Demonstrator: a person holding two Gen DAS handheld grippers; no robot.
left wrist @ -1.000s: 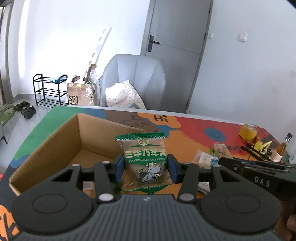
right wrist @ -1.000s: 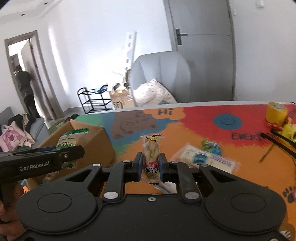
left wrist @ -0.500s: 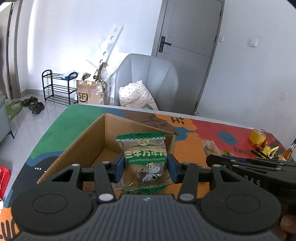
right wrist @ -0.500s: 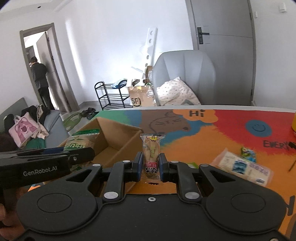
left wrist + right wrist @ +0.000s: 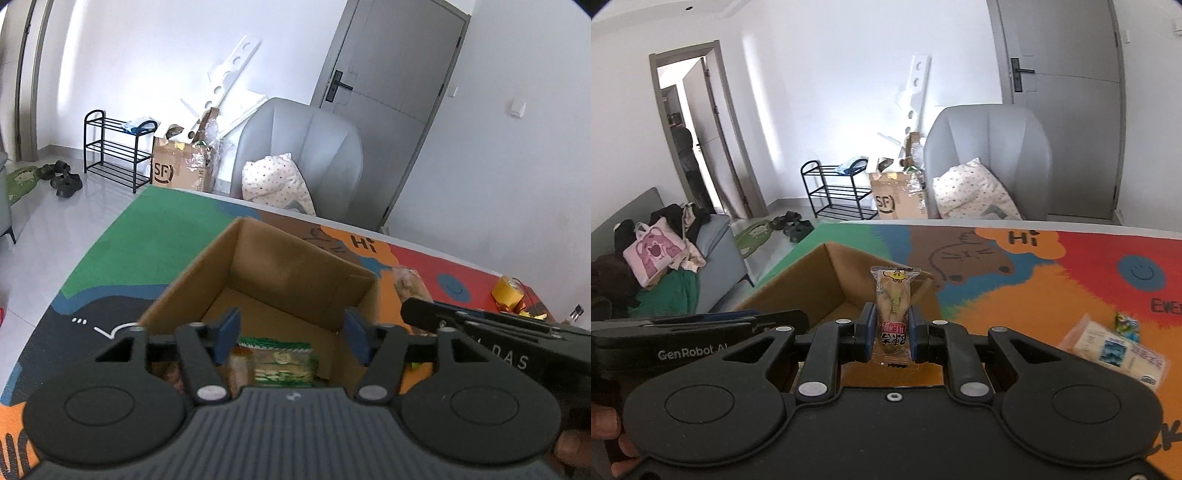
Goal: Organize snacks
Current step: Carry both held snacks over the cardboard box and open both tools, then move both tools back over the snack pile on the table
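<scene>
My left gripper [image 5: 291, 338] stands over the open cardboard box [image 5: 295, 266]; its jaws have just been opening and are apart, clamping nothing. The green snack packet [image 5: 282, 365] lies below them inside the box, free of both blue pads [image 5: 227, 332]. A second wrapper beside it in the box is only partly visible, so I cannot identify it.

My right gripper [image 5: 890, 334] is clamped on one narrow clear-wrapped snack [image 5: 894, 306], held upright with its red label between the pads, at the box's near right edge.

Only the right wrist view shows the following: one flat white packet [image 5: 1115, 349] and one small green packet [image 5: 1126, 325] lying on the desk [image 5: 1034, 295] to the right, plus a sofa [image 5: 665, 258] with a pink bag and a person in the far doorway. Only the left wrist view shows the box contents, one pale packet [image 5: 410, 286] on the desk beyond the box's right wall, and one yellow tape roll [image 5: 509, 293] near the desk's far right edge.

Both views show one grey chair [image 5: 990, 155] with one pillow, one black rack and one floor carton behind the desk.
</scene>
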